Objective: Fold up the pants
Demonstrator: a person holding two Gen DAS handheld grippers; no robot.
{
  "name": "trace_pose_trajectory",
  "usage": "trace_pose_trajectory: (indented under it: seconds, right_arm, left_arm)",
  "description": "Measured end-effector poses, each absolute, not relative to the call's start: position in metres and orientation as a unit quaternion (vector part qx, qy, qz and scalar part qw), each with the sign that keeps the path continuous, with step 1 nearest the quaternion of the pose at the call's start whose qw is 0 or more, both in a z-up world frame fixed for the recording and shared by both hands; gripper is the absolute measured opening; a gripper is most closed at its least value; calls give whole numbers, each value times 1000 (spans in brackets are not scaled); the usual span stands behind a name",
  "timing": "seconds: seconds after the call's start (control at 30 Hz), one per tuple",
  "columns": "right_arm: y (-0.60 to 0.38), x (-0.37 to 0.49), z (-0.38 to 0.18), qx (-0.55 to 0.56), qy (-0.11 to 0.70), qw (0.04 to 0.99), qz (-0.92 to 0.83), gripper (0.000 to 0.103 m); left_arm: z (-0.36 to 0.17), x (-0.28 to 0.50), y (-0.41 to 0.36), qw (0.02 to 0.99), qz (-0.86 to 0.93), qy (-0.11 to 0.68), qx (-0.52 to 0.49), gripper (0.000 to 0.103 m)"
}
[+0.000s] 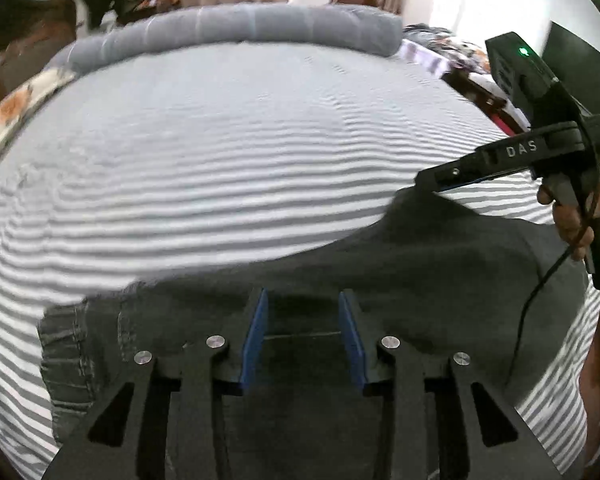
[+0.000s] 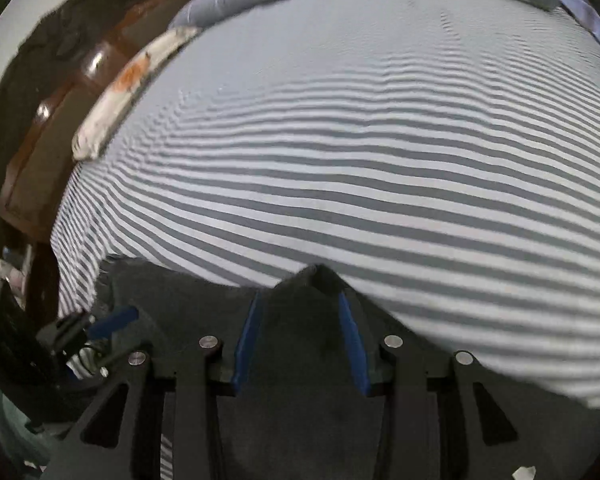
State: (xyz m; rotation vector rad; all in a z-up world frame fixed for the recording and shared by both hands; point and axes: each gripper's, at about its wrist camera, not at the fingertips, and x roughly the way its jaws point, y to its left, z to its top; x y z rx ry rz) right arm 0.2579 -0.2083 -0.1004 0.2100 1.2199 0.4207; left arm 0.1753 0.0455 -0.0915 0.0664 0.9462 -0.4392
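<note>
Dark grey pants (image 1: 440, 264) lie on the grey-and-white striped bedsheet (image 1: 228, 168). A hem with stitching shows at the lower left (image 1: 72, 344). My left gripper (image 1: 303, 300) is over the pants with its blue pads (image 1: 256, 332) apart and cloth lying between and under them. My right gripper shows in the left wrist view (image 1: 432, 184), its tip at a raised corner of the pants. In the right wrist view my right gripper (image 2: 300, 300) has blue pads (image 2: 350, 332) apart with a peak of the pants (image 2: 316, 276) lifted between them. The left gripper's blue pad (image 2: 116, 318) shows at the left.
A grey rolled blanket (image 1: 260, 28) lies along the far edge of the bed. A brown wooden bed frame (image 2: 56, 120) and a pale patterned cloth (image 2: 128, 80) run along the left side. Clothes and clutter (image 1: 460, 56) sit beyond the bed's right side.
</note>
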Motion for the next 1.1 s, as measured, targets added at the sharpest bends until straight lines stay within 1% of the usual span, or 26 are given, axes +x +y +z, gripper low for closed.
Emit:
trace_pose_trajectory:
  seconds: [0.13, 0.2, 0.3, 0.33, 0.4, 0.5, 0.6, 0.8, 0.93, 0.97, 1.0, 1.03, 1.07, 1.1]
  right_arm:
    - [-198, 258, -115, 83, 592, 774, 211, 39]
    - [-192, 253, -118, 68, 599, 767, 219, 35]
    - [-184, 241, -119, 29, 592, 776, 216, 20]
    - [-183, 236, -118, 20, 585, 783, 212, 11]
    - [-187, 231, -114, 26, 568, 795, 210, 6]
    - [-189, 229, -98, 30, 528, 827, 190, 5]
    - [-196, 242, -96, 52, 516, 838, 170, 3]
    - [-189, 264, -126, 40, 528, 838, 134, 3]
    - [-192, 266, -134, 50, 528, 838, 127, 3]
    - [-192, 266, -133, 48, 528, 839, 122, 5]
    - [-189, 265, -132, 44, 529, 839, 121, 9]
    - [-187, 264, -129, 37, 528, 840, 121, 9]
    - [-185, 262, -123, 31, 523, 844, 114, 17]
    - [-186, 259, -118, 31, 520, 847, 106, 32]
  left_arm:
    - [-116, 183, 60, 856, -180, 484, 24, 38]
    - [-122, 184, 67, 856, -182, 484, 6, 38]
    - [-122, 180, 64, 860, -178, 477, 20, 38]
    - [-122, 179, 63, 863, -176, 472, 26, 38]
    - [-117, 177, 61, 870, -170, 462, 29, 38]
    - [-108, 171, 67, 878, -177, 444, 12, 39]
    - [-102, 169, 75, 883, -168, 439, 3, 40]
    - [-102, 162, 90, 881, -148, 449, -3, 40]
    - [-119, 162, 95, 870, -122, 478, 13, 41]
    - [-125, 164, 95, 865, -122, 486, 17, 41]
    - [-127, 165, 94, 865, -122, 485, 21, 41]
    - [-127, 164, 91, 869, -120, 480, 32, 41]
    - [-127, 162, 88, 871, -116, 476, 47, 41]
    - [-128, 161, 85, 872, -114, 472, 60, 42]
